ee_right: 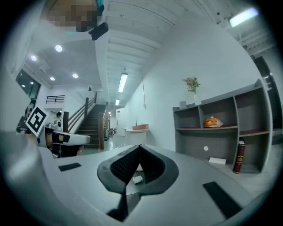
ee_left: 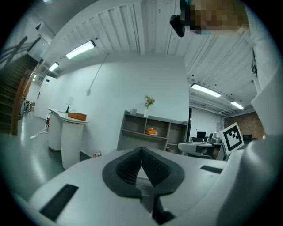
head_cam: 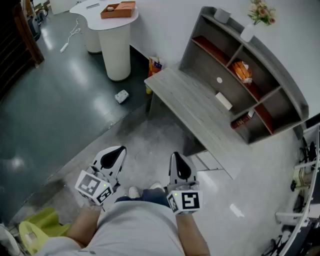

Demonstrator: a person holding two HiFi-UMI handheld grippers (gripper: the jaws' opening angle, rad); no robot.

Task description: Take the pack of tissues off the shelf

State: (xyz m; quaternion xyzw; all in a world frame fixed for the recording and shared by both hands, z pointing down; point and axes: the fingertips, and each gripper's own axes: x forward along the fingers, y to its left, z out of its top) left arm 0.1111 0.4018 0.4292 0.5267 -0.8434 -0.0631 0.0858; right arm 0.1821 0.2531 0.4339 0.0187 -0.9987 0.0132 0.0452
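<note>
An orange, crinkled pack [head_cam: 242,71] lies in the middle compartment of the grey shelf unit [head_cam: 280,82], which stands on a grey desk [head_cam: 190,102]. The left gripper view shows the pack [ee_left: 151,130] far off, and the right gripper view shows the pack [ee_right: 212,122] closer. A flat white box [head_cam: 223,101] lies on the desk under the shelf. My left gripper [head_cam: 120,149] and right gripper [head_cam: 176,156] hang low near my body, well short of the desk. Both have their jaws closed tip to tip with nothing between them.
A dark red book [head_cam: 243,120] leans in the lower shelf bay, and a vase with flowers [head_cam: 257,17] stands on top. A white rounded counter [head_cam: 115,40] carries a brown box [head_cam: 118,9]. A small white object [head_cam: 121,96] lies on the floor.
</note>
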